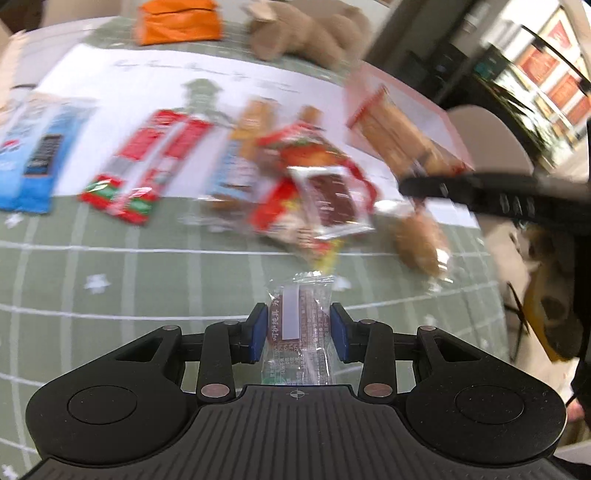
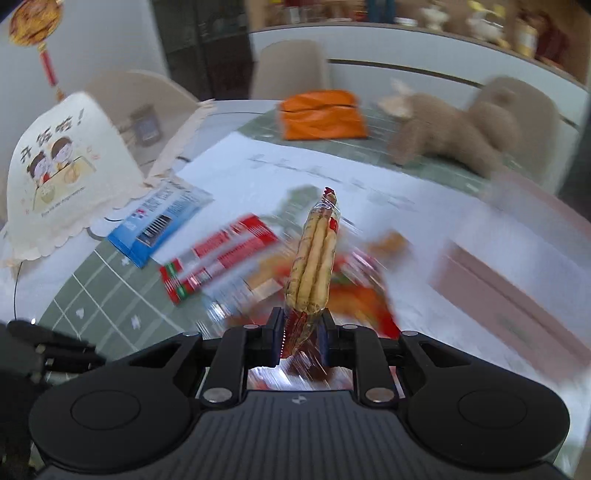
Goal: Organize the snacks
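Spread in a row across a white paper sheet on the green grid-patterned table: at far left a blue flat snack packet, right of it a red-and-white long wrapper, then a loose heap of red and orange snack bags. Behind the sheet, an orange folded pouch with a brown plush toy to its right. Right of the heap, a pink rectangular box.

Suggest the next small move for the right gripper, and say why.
Probably carry the breadstick pack on toward the pink box and release it there: the right gripper is shut on its end, clear of the snack pile.
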A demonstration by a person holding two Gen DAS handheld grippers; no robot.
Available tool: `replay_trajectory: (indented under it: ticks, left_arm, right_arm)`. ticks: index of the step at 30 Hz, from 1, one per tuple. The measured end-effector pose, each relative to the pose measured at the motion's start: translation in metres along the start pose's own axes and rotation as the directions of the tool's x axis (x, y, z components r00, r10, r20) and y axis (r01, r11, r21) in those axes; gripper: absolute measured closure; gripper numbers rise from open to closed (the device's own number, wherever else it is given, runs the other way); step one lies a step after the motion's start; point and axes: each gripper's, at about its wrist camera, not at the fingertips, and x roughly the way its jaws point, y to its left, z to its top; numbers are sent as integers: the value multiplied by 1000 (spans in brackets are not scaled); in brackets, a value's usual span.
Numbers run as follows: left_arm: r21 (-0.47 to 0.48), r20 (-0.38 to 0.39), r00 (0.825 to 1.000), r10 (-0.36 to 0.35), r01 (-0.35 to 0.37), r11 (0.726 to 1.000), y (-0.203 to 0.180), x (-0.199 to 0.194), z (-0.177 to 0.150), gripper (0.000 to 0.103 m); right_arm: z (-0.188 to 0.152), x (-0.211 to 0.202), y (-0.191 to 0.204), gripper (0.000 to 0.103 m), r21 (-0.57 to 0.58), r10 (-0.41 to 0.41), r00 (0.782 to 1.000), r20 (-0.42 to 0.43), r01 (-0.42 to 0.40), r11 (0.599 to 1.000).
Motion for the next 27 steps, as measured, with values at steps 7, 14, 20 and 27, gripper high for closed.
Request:
replay_trajectory:
  ticks: [7, 14, 20, 27]
  left_arm:
    - [132, 70, 990, -121, 111, 985, -56, 5, 44, 62]
    - [300, 198, 955, -219, 154, 941, -120, 18, 146, 61]
    - [228, 232, 935, -268, 215, 950, -140, 54, 246, 61]
    - [197, 138, 986, -92, 64, 978, -92, 98, 230, 61]
  right_arm:
    - [-76, -60, -56, 84, 146, -169, 986, 2, 167, 975]
    - [-87, -93, -88, 84, 247, -271, 958, 93, 242, 938]
    - [-35, -83, -124, 84, 286, -331, 924, 192, 270, 919]
    - [7, -43, -168, 45, 348, -389, 906, 167, 315, 883]
